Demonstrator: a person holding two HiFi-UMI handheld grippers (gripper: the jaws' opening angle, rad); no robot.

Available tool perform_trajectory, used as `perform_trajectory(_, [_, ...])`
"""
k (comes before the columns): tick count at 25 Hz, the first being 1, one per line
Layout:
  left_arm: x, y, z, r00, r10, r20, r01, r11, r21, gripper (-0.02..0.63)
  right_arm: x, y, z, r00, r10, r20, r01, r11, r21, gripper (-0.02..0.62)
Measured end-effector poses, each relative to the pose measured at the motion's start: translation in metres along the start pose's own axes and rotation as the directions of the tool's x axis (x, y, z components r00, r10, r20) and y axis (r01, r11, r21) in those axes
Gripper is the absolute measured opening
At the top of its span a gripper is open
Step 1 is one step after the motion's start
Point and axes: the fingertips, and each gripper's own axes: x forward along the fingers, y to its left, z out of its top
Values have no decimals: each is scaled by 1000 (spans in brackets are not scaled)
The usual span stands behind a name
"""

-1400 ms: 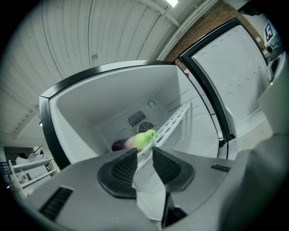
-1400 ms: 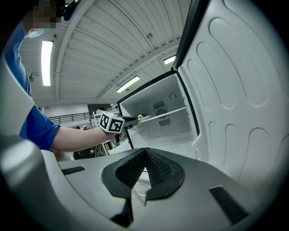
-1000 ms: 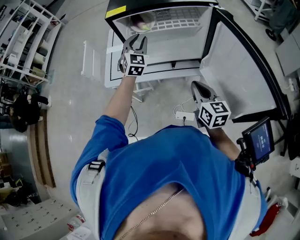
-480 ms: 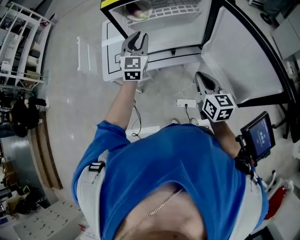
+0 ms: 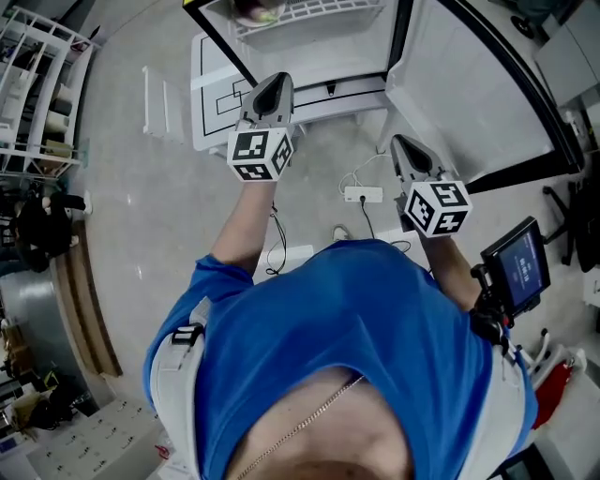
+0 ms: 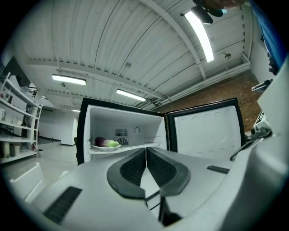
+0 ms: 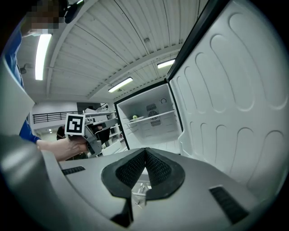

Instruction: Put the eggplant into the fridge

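Observation:
The eggplant (image 6: 106, 143), purple with a green end, lies on a white plate on the upper shelf of the open fridge (image 6: 135, 135); it shows too at the head view's top edge (image 5: 258, 9) and small in the right gripper view (image 7: 134, 118). My left gripper (image 5: 272, 86) is held level in front of the fridge, well short of the shelf. Its jaws are closing, their tips (image 6: 146, 151) together with nothing between them. My right gripper (image 5: 405, 150) is shut and empty (image 7: 145, 151), close beside the open door (image 7: 235, 90).
The fridge door (image 5: 469, 103) swings out to the right. A power strip (image 5: 362, 194) with cables lies on the floor below the grippers. White shelving (image 5: 37, 94) stands at the left, a small screen (image 5: 518, 272) at the right.
My left gripper has drawn back from the fridge opening toward me, rolled, and gone from open to shut. The right gripper has shifted slightly, still shut.

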Motion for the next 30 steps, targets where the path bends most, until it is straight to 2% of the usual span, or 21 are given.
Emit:
perform_trajectory(5, [-26, -27, -4, 1000, -1, 6, 1, 997, -78, 8, -14, -9, -1, 1000, 23, 9, -23, 1000, -20, 2])
perform_trajectory(13, [-58, -76, -29, 1000, 3, -29, -9, 981, -195, 8, -52, -19, -13, 999, 48, 15, -48, 998, -40, 2])
perform_trajectory(22, [-81, -123, -16, 999, -19, -26, 14, 980, -198, 8, -97, -29, -18, 999, 45, 26, -44, 998, -46, 2])
perform_trajectory(30, [-87, -144, -15, 999, -47, -27, 40, 979, -202, 8, -126, -55, -23, 999, -16, 44, 18, 999, -42, 2])
